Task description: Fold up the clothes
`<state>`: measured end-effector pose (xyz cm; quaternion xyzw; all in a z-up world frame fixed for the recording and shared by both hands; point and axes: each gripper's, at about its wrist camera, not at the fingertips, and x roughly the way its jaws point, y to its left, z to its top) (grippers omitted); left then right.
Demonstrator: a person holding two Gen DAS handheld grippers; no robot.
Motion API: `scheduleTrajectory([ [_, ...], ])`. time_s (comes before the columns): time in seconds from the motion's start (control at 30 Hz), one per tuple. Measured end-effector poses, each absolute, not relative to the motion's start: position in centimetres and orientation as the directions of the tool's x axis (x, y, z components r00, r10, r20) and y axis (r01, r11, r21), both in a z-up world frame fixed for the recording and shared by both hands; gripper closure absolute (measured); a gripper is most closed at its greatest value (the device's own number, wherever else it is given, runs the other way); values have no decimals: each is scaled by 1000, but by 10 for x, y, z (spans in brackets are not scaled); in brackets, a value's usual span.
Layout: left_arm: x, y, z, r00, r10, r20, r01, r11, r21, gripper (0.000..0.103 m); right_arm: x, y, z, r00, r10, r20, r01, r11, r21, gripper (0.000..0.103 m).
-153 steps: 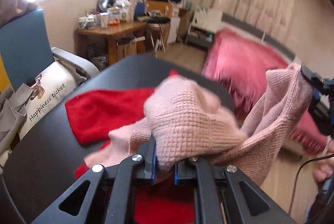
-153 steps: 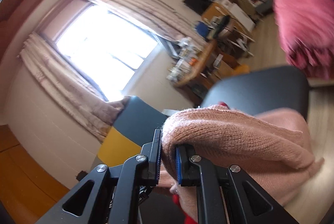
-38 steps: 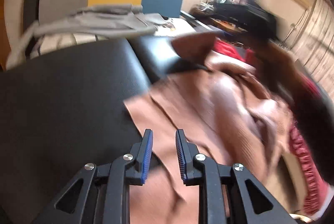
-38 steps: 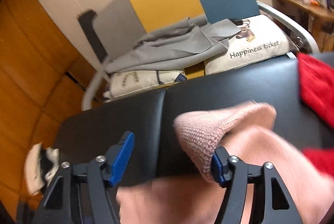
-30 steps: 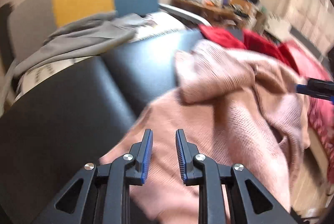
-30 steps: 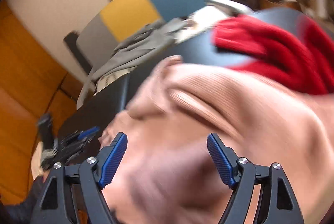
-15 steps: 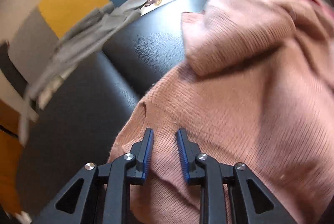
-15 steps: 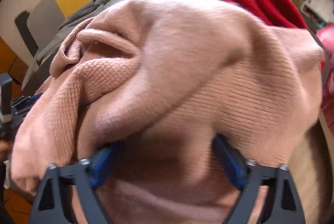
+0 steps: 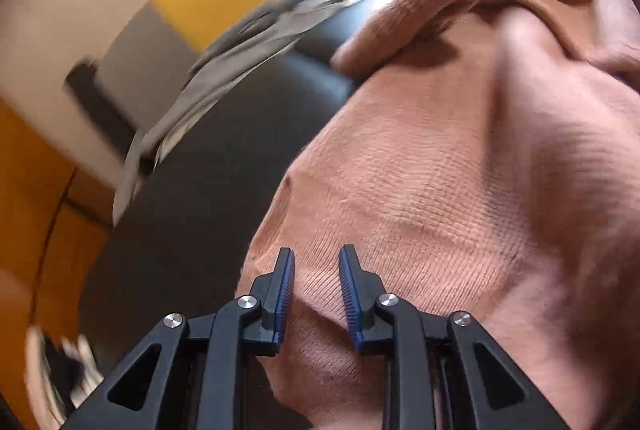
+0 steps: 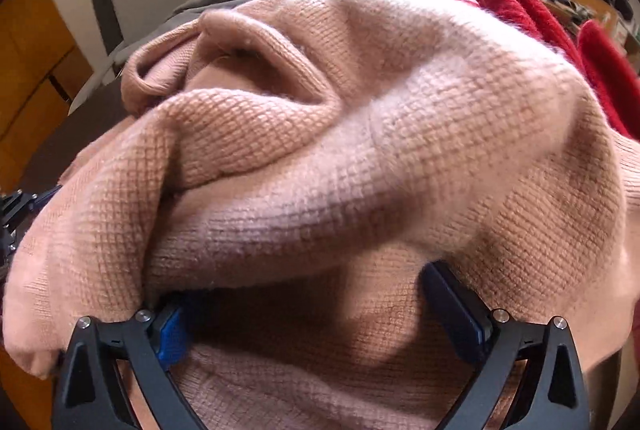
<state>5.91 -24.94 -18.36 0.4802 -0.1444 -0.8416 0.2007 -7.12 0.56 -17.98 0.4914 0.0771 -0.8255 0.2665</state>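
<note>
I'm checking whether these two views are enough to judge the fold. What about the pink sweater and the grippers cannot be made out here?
- Right wrist view: a fold of the pink sweater drapes over the right gripper, hiding its fingertips.
- Both views: the sweater's outline is cut off by the picture edges, so its layout is unclear.
- Left wrist view: whether the left gripper touches the knit is unclear.
- Left wrist view: the grey cloth is motion-blurred.
- Right wrist view: the red garment is mostly covered by the sweater.

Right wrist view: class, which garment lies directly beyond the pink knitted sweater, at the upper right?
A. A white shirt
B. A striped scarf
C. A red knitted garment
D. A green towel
C: the red knitted garment shows in thick folds just past the upper right edge of the pink knitted sweater.
</note>
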Motion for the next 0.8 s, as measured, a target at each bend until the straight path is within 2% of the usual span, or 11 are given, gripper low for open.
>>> scheduleTrajectory([
  [0.1, 90, -273, -182, -401, -497, -770, 315, -863, 394, 78, -62, -18, -178, -331, -417, -846, 593, -789, 157, 0],
  [0.23, 122, -312, -170, -345, -439, -830, 466, -848, 254, 80, -60, -50, -170, -260, -450, -854, 668, -723, 178, 0],
  [0.27, 131, -320, -165, -342, -425, -838, 499, -838, 221, 80, -62, -54, -166, -232, -460, -857, 676, -710, 198, 3],
  [0.3, 141, -327, -156, -356, -427, -831, 525, -827, 200, 80, -64, -51, -157, -193, -502, -843, 684, -685, 252, 13],
  [0.33, 148, -329, -147, -381, -432, -818, 537, -823, 184, 80, -67, -37, -144, -183, -540, -821, 682, -671, 290, 18],
  [0.4, 158, -330, -130, -446, -418, -791, 535, -833, 139, 80, -75, -8, -115, -170, -612, -772, 677, -642, 360, 20],
  [0.5, 151, -321, -114, -534, -370, -760, 474, -876, 94, 80, -105, 50, -85, -269, -682, -680, 588, -675, 445, 20],
  [0.6, 130, -304, -116, -572, -333, -750, 378, -918, 119, 80, -163, 82, -73, -362, -663, -655, 447, -741, 501, 20],
  [0.67, 108, -299, -126, -565, -296, -770, 320, -939, 126, 80, -220, 92, -92, -342, -647, -681, 325, -762, 561, 23],
  [0.7, 101, -299, -131, -564, -285, -775, 303, -944, 127, 80, -246, 96, -103, -323, -644, -694, 271, -765, 584, 31],
  [0.8, 92, -298, -144, -539, -262, -801, 269, -954, 132, 80, -297, 98, -141, -285, -493, -822, 155, -870, 468, 40],
])
